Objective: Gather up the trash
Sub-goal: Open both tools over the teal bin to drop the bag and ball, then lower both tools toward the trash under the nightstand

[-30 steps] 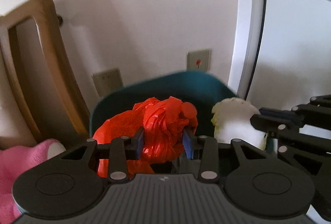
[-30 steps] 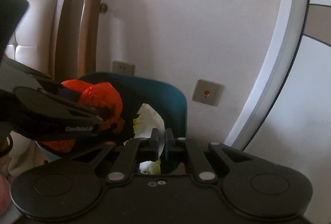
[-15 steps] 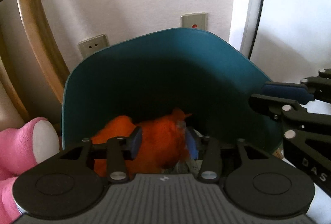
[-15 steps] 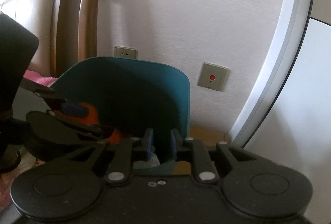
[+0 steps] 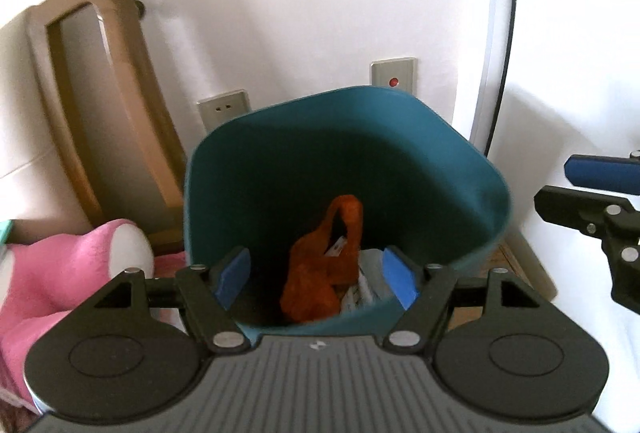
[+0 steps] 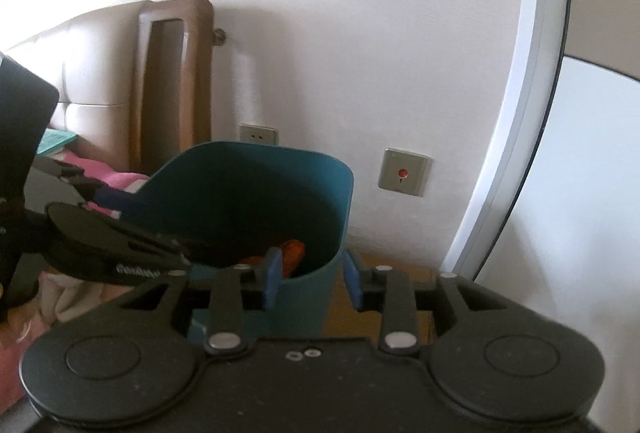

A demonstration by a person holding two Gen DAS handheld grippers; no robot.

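A teal bin [image 5: 280,169] is seen standing on the floor against a pale wall, viewed from above in the left wrist view. An orange plastic bag [image 5: 324,265] is seen lying loose at the bottom of the bin, its handle loop standing up toward 12 o'clock, with pale paper scraps [image 5: 362,289] just beside it at 3 o'clock. The left gripper [image 5: 318,275] is held over the near rim of the bin; its jaws have just been opening and are spread wide, with the bag seen well below and touched by neither blue pad. The right gripper [image 6: 312,275] is held at the bin's right side; its jaws have just been opening and stand about half apart, straddling the near right corner of the bin wall in view, with nothing gripped. Whether the pads touch the wall cannot be told. In the right wrist view the bag [image 6: 292,253] is only partly visible over the rim. A pink plush item [image 5: 60,273] is noted at 9 o'clock of the bin, a wooden headboard frame [image 5: 100,105] at 10 o'clock, and a wall socket [image 5: 224,109] and a red-button plate [image 5: 394,79] at 12 o'clock.
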